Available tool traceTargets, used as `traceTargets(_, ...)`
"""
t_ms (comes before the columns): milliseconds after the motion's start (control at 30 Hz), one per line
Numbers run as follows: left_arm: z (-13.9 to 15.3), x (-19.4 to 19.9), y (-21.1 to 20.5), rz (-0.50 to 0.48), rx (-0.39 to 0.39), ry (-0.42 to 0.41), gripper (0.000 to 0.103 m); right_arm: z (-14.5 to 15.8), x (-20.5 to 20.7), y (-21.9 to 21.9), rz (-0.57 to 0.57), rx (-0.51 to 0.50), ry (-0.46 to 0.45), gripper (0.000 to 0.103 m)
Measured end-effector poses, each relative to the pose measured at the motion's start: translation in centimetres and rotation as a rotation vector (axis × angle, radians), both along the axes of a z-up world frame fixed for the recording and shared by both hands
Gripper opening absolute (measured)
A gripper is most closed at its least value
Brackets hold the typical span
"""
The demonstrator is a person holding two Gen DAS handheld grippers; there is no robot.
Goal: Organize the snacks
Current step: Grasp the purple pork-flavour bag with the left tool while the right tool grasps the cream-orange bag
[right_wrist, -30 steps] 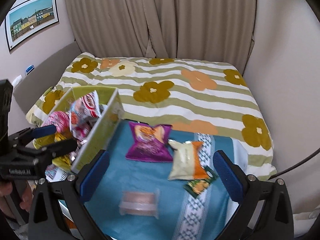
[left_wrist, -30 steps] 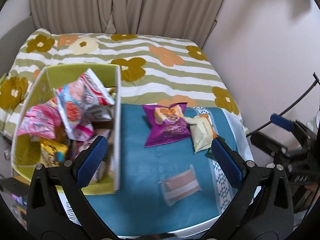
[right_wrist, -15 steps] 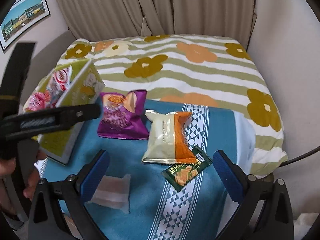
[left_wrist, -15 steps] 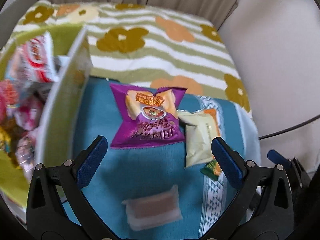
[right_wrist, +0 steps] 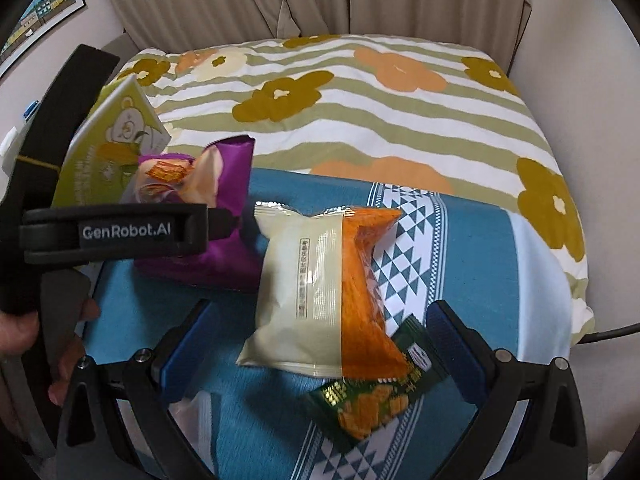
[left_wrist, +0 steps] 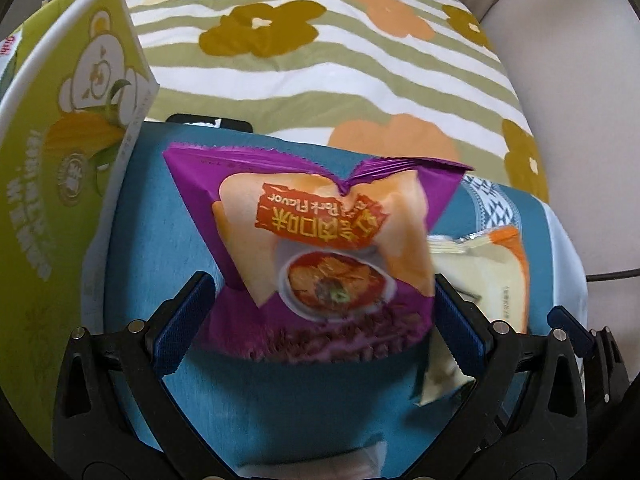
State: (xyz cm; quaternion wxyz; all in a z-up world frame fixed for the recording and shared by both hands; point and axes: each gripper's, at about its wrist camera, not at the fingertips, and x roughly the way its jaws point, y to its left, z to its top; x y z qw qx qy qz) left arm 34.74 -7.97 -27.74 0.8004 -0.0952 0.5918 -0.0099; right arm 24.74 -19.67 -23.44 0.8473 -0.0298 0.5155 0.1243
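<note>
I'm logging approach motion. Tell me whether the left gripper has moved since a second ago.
Yes. The left gripper has moved right, away from the green box, and in toward the purple bag, which now sits between its open jaws.

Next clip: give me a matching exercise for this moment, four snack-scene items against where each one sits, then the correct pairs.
Items
1. purple snack bag
2. cream and orange packet
3. dark green packet
4. green carton

Places
A. partly tucked under the cream and orange packet's near corner
B. standing at the left edge of the blue cloth
C. between the open left tongs
D. lying between the purple bag and the triangle-patterned stripe, ahead of the right tongs

Pairs: 1-C, 2-D, 3-A, 4-B
</note>
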Motion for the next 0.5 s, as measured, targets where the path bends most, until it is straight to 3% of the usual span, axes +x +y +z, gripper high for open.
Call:
traceTargets(233,-0.6,0.0,0.7,-0.024,-0.004,-0.015,0.090,-1.7,0.9,0.7,0.008,-0.017,0.023,0.100)
traceTargets(333,-0.5,0.0,0.9,-0.040,0.020,-0.020,0.087,-2.1,1.1,0.8,0.006,-0.023,0.028,0.097)
traceTargets(400,-0.4,-0.1,1.2,-0.034,0.027,-0.021,0.086,-2.5,1.3,0.9,0.008,-0.029,0.036,0.089)
traceTargets(500,-0.3,-0.3,1.7,-0.028,0.030,-0.020,0.086,-2.9,1.5,1.1,0.012,-0.037,0.046,0.088)
